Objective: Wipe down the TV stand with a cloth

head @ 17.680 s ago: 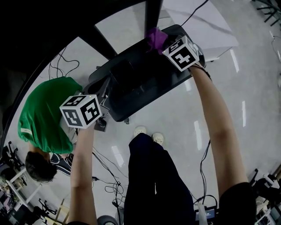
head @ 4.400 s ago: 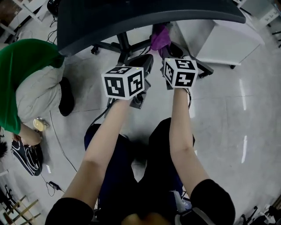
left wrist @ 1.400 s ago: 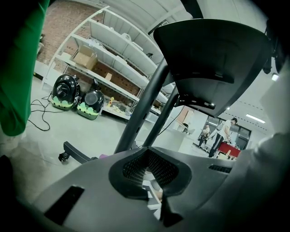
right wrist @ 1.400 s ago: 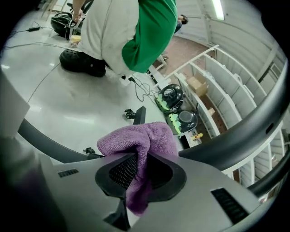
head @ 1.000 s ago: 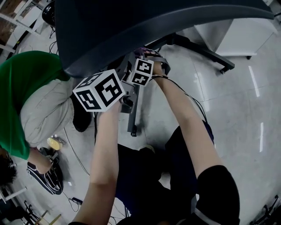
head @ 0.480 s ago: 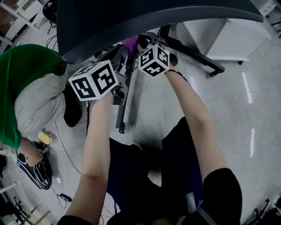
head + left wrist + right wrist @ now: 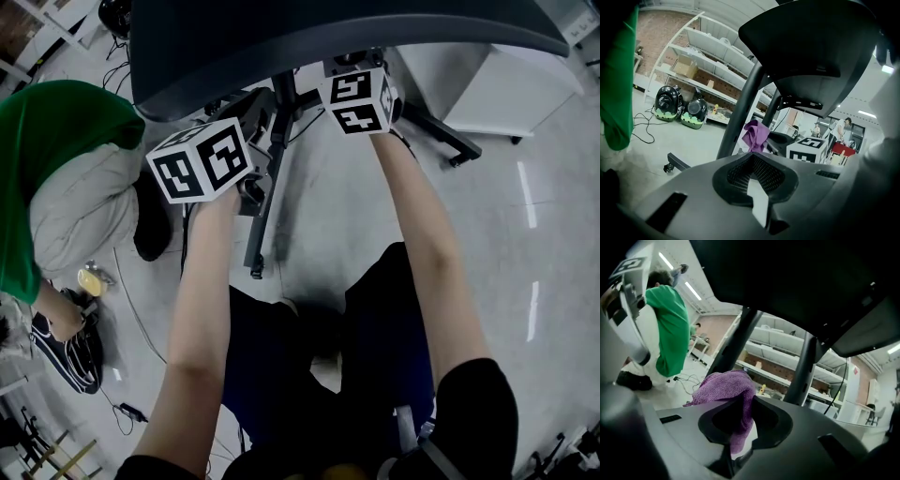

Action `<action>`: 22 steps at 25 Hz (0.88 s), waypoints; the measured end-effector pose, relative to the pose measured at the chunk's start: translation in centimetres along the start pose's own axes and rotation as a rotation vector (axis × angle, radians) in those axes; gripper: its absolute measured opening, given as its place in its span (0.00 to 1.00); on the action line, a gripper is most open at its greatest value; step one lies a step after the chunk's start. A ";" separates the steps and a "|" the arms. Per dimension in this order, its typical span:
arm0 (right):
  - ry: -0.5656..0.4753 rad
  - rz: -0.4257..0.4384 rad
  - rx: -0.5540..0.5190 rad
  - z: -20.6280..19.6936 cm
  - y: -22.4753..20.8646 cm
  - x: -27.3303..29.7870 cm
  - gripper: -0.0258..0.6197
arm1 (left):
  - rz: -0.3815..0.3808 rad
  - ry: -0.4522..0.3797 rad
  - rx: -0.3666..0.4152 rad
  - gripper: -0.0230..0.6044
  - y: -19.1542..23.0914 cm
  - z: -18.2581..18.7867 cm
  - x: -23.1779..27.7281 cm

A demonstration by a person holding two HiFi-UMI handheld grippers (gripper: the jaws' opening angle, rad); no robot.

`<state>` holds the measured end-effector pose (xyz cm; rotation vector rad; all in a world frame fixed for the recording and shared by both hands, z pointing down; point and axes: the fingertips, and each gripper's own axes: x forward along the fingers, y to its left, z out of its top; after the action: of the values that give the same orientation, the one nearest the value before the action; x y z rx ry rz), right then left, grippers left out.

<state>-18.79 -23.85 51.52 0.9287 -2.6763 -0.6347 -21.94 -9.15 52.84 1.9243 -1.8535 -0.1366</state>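
Note:
The TV stand's dark panel (image 7: 309, 37) hangs over both grippers, with its black post (image 7: 281, 103) and a base leg (image 7: 262, 216) below. My right gripper (image 7: 740, 423) is shut on a purple cloth (image 7: 726, 385), which bunches above the jaws just by the slanted post (image 7: 736, 343). In the head view only its marker cube (image 7: 356, 98) shows, right of the post; the cloth is hidden there. My left gripper (image 7: 754, 164) is shut and holds nothing. It points at the post (image 7: 740, 117), with the cloth (image 7: 756, 135) and the right cube (image 7: 811, 143) beyond.
A person in a green shirt (image 7: 56, 159) crouches at the left, close to my left arm. A white cabinet (image 7: 487, 94) stands at the right behind another base leg (image 7: 441, 131). Cables (image 7: 141, 319) trail on the floor. Metal shelving (image 7: 693, 61) and two black-green cases (image 7: 679, 110) lie farther off.
My right gripper has moved right and up along the stand with the cloth, which has slipped out of the head view under the panel. The left gripper has barely shifted.

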 end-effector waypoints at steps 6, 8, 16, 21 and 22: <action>-0.051 -0.067 0.146 2.1 -2.2 1.1 0.15 | 0.015 0.008 0.003 0.05 1.1 -0.2 -0.5; -0.042 -0.055 0.130 2.3 -1.6 1.7 0.15 | 0.016 0.007 -0.001 0.05 1.4 -0.2 -0.7; -0.001 -0.010 0.094 1.9 1.8 3.8 0.15 | -0.005 0.021 -0.002 0.05 1.5 -0.5 -0.9; 0.059 0.003 0.031 -0.3 2.9 4.3 0.15 | -0.013 0.043 0.008 0.05 1.4 -1.2 -0.8; 0.070 0.007 0.012 -0.7 3.1 4.3 0.15 | -0.014 0.045 0.008 0.05 1.4 -1.3 -0.8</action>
<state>-23.53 -24.61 53.94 0.9269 -2.6236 -0.5745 -22.83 -8.06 54.33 1.9306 -1.8142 -0.0899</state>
